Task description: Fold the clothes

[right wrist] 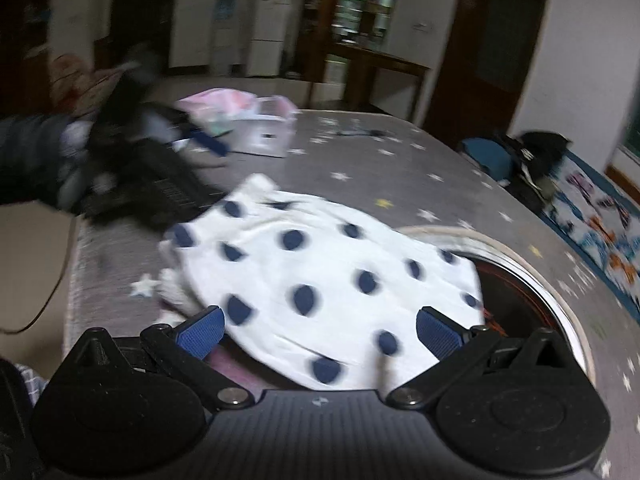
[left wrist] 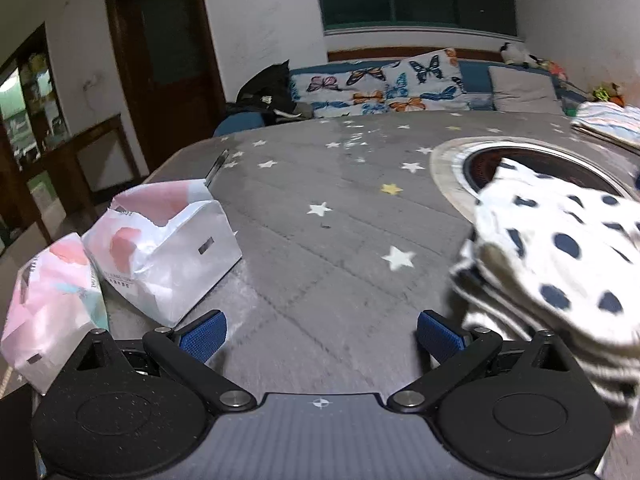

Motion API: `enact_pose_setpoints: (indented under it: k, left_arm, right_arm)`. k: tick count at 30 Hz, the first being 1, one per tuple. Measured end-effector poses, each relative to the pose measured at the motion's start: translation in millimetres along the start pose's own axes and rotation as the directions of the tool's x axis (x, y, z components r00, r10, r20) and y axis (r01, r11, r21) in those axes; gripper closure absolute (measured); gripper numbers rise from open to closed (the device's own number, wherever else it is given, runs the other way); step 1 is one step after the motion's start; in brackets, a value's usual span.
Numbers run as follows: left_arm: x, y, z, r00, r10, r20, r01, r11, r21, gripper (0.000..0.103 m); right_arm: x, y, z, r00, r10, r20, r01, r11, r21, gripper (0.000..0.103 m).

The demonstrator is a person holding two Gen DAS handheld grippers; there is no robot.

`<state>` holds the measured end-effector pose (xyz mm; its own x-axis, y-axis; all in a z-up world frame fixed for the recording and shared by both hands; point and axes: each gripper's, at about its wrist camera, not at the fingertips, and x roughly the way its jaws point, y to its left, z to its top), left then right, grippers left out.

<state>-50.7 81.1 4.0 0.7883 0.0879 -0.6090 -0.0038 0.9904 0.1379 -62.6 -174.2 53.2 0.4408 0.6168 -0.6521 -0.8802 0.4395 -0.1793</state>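
Note:
A white garment with dark blue dots lies bunched on the grey star-patterned table cover, partly over a round opening. It also shows at the right of the left wrist view, with striped cloth under it. My right gripper is open just above the garment's near edge, nothing between its blue pads. My left gripper is open and empty over bare cover, to the left of the garment; it appears blurred in the right wrist view.
Two pink and white tissue packs sit at the table's left edge. Folded striped clothes lie at the far right. A butterfly-print cushion and sofa stand behind the table. The round opening has a metal rim.

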Motion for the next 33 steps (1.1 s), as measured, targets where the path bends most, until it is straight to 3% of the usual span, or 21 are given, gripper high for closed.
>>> enact_pose_setpoints:
  k: [3, 9, 11, 18, 21, 25, 29, 33]
  left_arm:
    - [3.4, 7.0, 1.3, 1.000, 0.001, -0.027, -0.002, 0.998, -0.055, 0.000]
    - [-14.9, 24.3, -3.7, 0.999, 0.010, -0.051, -0.020, 0.981, -0.193, 0.000]
    - [-26.4, 29.1, -3.8, 0.999, -0.014, -0.051, -0.001, 0.963, -0.269, 0.000]
    - [-58.8, 15.1, -2.3, 0.979, -0.206, -0.015, 0.176, 0.871, -0.460, 0.000]
    - [-60.1, 4.9, -4.4, 0.958, -0.286, -0.015, 0.232, 0.807, -0.543, 0.000]
    - [-55.9, -0.7, -13.8, 0.922, -0.387, -0.005, 0.280, 0.676, -0.681, 0.000]
    - [-51.9, -4.5, -24.0, 0.896, -0.443, 0.034, 0.306, 0.560, -0.770, 0.000]
    - [-47.4, -8.2, -34.4, 0.864, -0.494, 0.099, 0.338, 0.422, -0.841, 0.000]
  right_arm:
    - [5.4, 22.6, 3.9, 1.000, 0.026, -0.009, -0.027, 0.997, -0.074, 0.001]
    - [18.4, 68.7, 6.3, 0.998, 0.042, -0.037, -0.050, 0.964, -0.261, 0.018]
    - [24.5, 82.1, 5.7, 0.999, 0.022, -0.039, -0.033, 0.945, -0.326, 0.030]
    - [34.0, 103.7, 6.0, 0.999, -0.049, -0.005, 0.041, 0.892, -0.450, 0.052]
    - [32.1, 104.4, 7.0, 0.999, -0.044, 0.005, 0.042, 0.899, -0.437, 0.062]
    - [25.6, 94.3, 13.4, 0.999, -0.021, 0.032, 0.031, 0.936, -0.351, 0.071]
    - [18.0, 84.6, 18.4, 0.998, -0.014, 0.066, 0.032, 0.956, -0.292, 0.077]
    - [13.3, 77.3, 21.9, 0.996, -0.016, 0.093, 0.039, 0.965, -0.258, 0.079]
